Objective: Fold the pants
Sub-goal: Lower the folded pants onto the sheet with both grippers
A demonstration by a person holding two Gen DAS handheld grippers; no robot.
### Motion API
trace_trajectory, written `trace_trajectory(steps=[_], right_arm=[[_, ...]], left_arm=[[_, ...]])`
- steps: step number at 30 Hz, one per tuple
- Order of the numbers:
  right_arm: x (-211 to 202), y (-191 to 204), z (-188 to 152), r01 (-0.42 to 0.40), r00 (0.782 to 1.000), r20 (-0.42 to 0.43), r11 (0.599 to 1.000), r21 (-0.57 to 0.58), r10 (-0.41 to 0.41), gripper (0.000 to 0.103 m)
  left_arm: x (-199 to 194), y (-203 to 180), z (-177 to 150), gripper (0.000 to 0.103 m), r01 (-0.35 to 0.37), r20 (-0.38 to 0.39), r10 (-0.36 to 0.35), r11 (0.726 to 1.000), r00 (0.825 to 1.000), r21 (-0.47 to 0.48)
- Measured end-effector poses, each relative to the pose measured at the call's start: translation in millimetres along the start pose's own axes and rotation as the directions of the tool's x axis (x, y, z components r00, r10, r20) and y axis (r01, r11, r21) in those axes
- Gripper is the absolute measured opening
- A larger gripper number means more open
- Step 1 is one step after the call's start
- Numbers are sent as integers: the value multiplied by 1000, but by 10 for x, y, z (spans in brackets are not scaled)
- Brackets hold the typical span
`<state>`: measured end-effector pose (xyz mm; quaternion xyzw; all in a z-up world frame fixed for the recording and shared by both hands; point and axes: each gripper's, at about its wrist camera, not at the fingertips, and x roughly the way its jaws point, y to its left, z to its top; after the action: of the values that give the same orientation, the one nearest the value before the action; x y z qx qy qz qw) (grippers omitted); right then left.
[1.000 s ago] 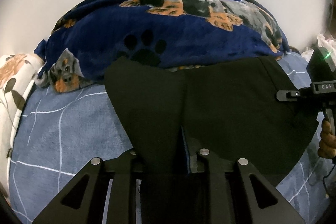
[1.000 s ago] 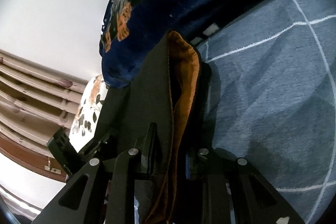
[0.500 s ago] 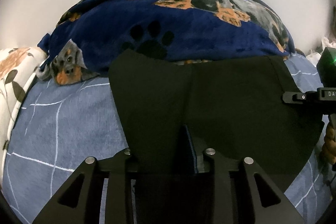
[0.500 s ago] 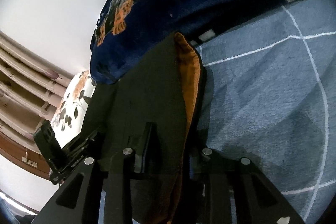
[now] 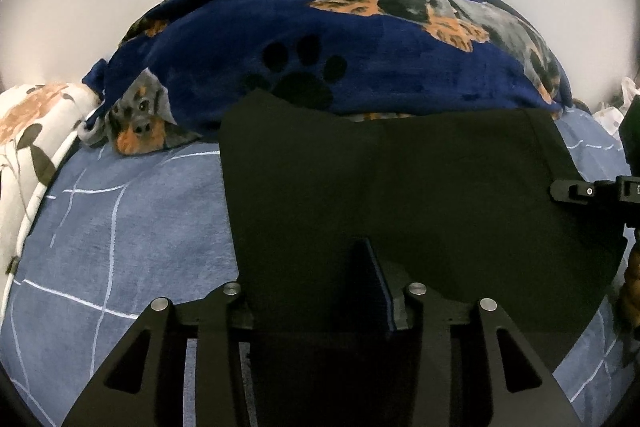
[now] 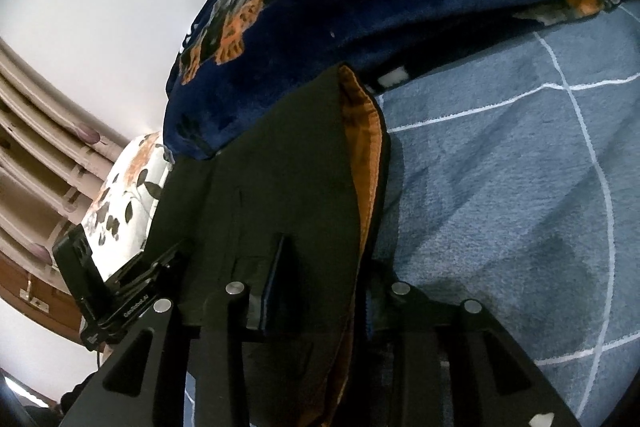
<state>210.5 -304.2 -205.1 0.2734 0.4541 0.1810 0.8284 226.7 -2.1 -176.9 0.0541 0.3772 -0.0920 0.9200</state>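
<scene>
The black pants (image 5: 400,183) hang stretched between my two grippers over the blue checked bedsheet (image 5: 120,227). My left gripper (image 5: 320,291) is shut on the pants' near edge; the cloth covers its left finger. The right gripper's body (image 5: 592,189) shows at the far right of the left wrist view. In the right wrist view my right gripper (image 6: 320,287) is shut on the pants (image 6: 280,179), whose orange lining (image 6: 364,147) shows along the right edge. The left gripper's body (image 6: 116,291) shows at lower left there.
A navy dog-print blanket (image 5: 340,51) is heaped behind the pants; the pants' far edge reaches it. A floral pillow (image 5: 28,131) lies at the left. A wooden headboard (image 6: 36,163) and white wall stand beyond.
Both grippers have moved forward and down with the pants; the far edge of the pants now lies lower against the blanket, and more of the cloth looks spread flat.
</scene>
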Motion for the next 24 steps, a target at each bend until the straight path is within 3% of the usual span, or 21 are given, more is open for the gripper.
trace_trajectory(steps=[24], right_arm=[[34,152,-29,87,995,49,995,-51,-85,36]], left_arm=[[-2,-2,-5,49,-24,5,24,1000,1000,0]])
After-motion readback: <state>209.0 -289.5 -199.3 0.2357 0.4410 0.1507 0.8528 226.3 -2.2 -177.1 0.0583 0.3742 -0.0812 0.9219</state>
